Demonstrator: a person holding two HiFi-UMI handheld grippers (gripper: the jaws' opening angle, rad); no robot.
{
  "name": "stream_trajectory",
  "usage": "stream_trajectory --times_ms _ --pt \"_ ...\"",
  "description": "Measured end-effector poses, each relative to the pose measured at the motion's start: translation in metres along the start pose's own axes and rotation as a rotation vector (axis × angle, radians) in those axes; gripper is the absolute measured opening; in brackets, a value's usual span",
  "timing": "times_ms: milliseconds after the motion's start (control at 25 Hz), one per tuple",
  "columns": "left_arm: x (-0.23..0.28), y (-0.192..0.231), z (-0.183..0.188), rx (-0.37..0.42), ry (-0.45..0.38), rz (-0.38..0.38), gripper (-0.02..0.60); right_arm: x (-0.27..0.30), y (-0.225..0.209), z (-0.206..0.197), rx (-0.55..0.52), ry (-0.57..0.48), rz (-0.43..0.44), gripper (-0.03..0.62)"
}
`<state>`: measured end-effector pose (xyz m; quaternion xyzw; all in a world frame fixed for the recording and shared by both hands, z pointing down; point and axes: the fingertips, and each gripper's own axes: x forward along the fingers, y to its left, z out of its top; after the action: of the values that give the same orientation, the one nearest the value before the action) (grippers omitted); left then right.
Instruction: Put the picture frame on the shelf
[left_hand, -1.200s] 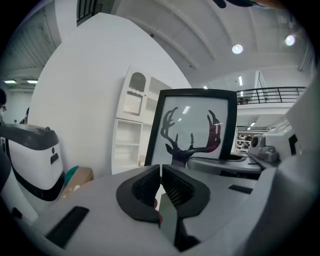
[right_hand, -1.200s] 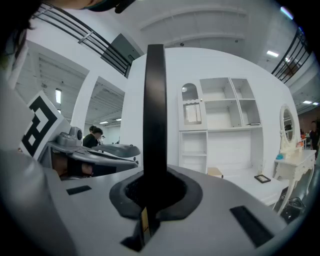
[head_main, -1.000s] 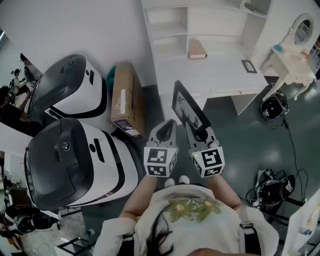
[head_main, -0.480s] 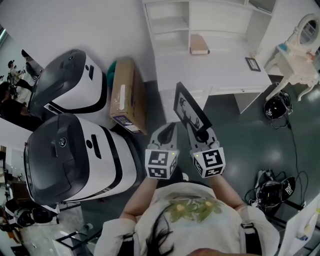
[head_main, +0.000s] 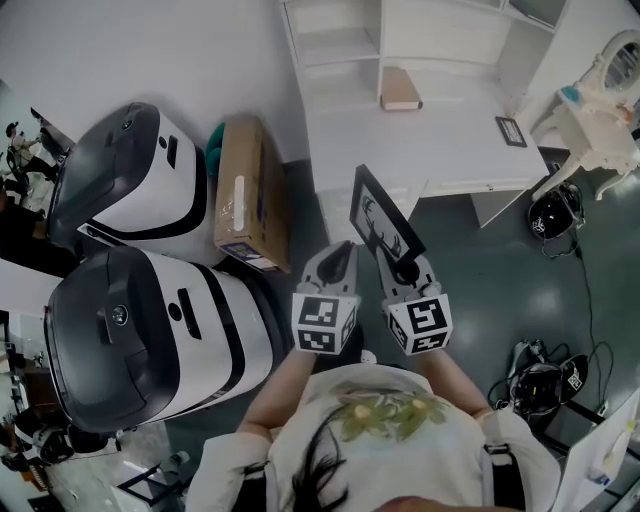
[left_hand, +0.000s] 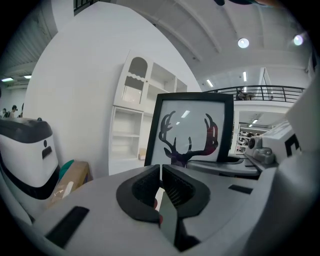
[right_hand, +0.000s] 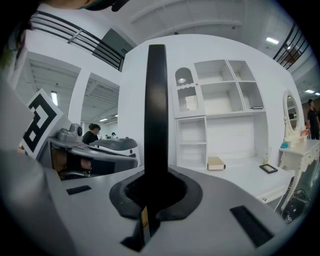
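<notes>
A black picture frame (head_main: 380, 215) with a dark deer-antler print stands upright in my right gripper (head_main: 398, 268), which is shut on its lower edge. In the right gripper view the picture frame (right_hand: 156, 115) shows edge-on as a black bar rising from the jaws. My left gripper (head_main: 336, 262) is shut with nothing between its pads, just left of the frame. The left gripper view shows the picture frame's (left_hand: 192, 131) front face. The white shelf unit (head_main: 345, 45) with its desk top (head_main: 440, 140) stands ahead.
A brown box (head_main: 400, 90) and a small dark frame (head_main: 511, 131) lie on the desk. A cardboard carton (head_main: 252, 195) leans by the wall. Two large white-and-black machines (head_main: 140, 330) stand at left. A white vanity (head_main: 600, 110), helmets and cables (head_main: 548, 215) sit at right.
Both grippers and the frame keep their pose. The surroundings have shifted slightly in the head view, the machines drifting left and down.
</notes>
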<state>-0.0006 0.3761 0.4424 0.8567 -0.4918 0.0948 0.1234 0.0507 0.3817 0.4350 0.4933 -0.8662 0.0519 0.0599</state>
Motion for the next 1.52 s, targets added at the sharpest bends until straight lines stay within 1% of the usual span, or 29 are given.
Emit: stream_trajectory --times_ms 320,680,840,960,1120,1240,1400,1520 --pt "0.053 0.058 0.039 0.006 -0.033 -0.014 0.040 0.076 -0.021 0.023 -0.012 -0.012 -0.018 0.034" --pt "0.095 0.107 0.060 0.007 -0.041 -0.041 0.040 0.143 -0.037 0.036 -0.013 -0.019 -0.052 0.035" --pt "0.108 0.123 0.065 0.009 -0.050 -0.059 0.040 0.165 -0.041 0.037 -0.023 -0.008 -0.068 0.035" --pt "0.121 0.134 0.068 -0.006 -0.051 -0.066 0.040 0.178 -0.046 0.039 -0.026 -0.001 -0.082 0.034" --pt "0.135 0.145 0.063 -0.034 -0.029 -0.073 0.040 0.190 -0.052 0.035 -0.036 0.020 -0.090 0.034" --pt "0.148 0.155 0.063 -0.049 -0.023 -0.073 0.040 0.201 -0.062 0.036 -0.035 0.023 -0.102 0.034" --pt "0.168 0.162 0.065 -0.050 -0.015 -0.076 0.040 0.218 -0.076 0.034 -0.028 0.029 -0.106 0.034" --pt "0.188 0.173 0.073 -0.046 -0.019 -0.070 0.040 0.238 -0.089 0.039 -0.029 0.022 -0.102 0.034"
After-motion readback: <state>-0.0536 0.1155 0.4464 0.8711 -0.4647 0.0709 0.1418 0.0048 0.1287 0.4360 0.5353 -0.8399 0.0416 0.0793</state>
